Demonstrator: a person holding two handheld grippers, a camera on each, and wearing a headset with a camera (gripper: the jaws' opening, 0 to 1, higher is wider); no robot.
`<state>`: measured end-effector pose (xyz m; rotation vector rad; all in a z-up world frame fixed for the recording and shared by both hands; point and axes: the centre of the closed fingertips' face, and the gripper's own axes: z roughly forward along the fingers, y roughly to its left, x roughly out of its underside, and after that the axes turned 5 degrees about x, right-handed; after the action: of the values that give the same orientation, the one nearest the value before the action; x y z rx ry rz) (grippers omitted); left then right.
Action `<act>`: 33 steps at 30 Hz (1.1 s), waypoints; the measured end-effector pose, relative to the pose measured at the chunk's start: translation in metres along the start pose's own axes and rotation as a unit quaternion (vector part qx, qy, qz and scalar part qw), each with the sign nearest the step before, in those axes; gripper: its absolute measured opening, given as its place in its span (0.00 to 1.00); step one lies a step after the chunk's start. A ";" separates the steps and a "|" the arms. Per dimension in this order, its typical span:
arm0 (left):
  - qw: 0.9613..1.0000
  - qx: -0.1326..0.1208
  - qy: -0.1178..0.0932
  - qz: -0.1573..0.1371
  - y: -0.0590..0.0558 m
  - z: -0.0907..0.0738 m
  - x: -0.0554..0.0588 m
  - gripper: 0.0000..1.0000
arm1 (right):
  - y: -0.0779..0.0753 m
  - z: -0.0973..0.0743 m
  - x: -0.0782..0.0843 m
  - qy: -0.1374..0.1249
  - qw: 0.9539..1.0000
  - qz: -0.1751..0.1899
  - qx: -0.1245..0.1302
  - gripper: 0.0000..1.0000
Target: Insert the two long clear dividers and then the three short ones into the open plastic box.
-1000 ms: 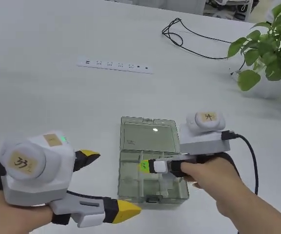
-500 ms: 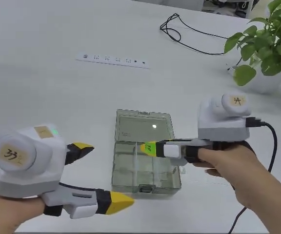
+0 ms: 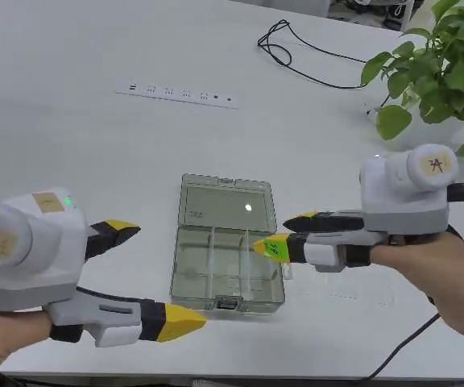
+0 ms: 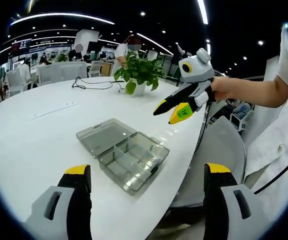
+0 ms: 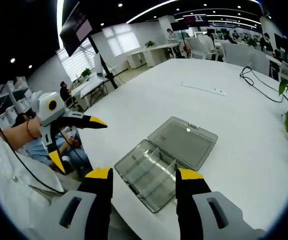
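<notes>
One translucent rectangular plastic box (image 3: 225, 211)

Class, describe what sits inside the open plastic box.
Clear dividers stand in the base of the plastic box, splitting it into compartments. Their exact count is hard to tell, and the right gripper covers the base's right edge in the head view.

Box (image 3: 228, 266): translucent smoky grey. Counter (image 3: 71, 161): white. Left gripper (image 3: 158, 276) and right gripper (image 3: 279, 233): pale grey bodies, black fingers (image 3: 180, 321) tipped yellow. Black cable (image 3: 312, 55); green-leaved plant (image 3: 441, 56); white power strip (image 3: 176, 93).
</notes>
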<state>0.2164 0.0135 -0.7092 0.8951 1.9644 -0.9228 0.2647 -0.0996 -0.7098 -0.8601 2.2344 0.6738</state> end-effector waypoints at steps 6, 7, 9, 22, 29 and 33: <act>1.000 0.006 0.000 0.004 0.000 0.001 0.000 0.97 | -0.005 -0.004 0.012 0.020 0.999 -0.048 -0.009 0.56; 1.000 0.008 0.001 0.004 0.000 0.001 0.000 0.97 | -0.005 -0.005 0.013 0.023 0.998 -0.056 -0.010 0.57; 1.000 0.010 0.002 0.005 0.002 0.002 0.000 0.96 | -0.008 -0.006 0.018 0.033 0.996 -0.080 -0.013 0.58; 1.000 0.011 -0.001 -0.001 0.011 0.003 -0.003 0.96 | -0.035 0.002 0.057 0.107 0.978 -0.175 -0.043 0.72; 1.000 0.010 -0.002 -0.006 0.014 0.005 -0.002 0.96 | -0.056 0.009 0.075 0.149 0.961 -0.226 -0.050 0.71; 1.000 0.010 -0.001 -0.009 0.016 0.005 -0.001 0.96 | -0.067 0.014 0.086 0.171 0.948 -0.263 -0.054 0.72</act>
<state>0.2317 0.0165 -0.7147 0.8902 1.9678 -0.9546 0.2685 -0.1678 -0.7957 -1.6575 2.1180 0.4126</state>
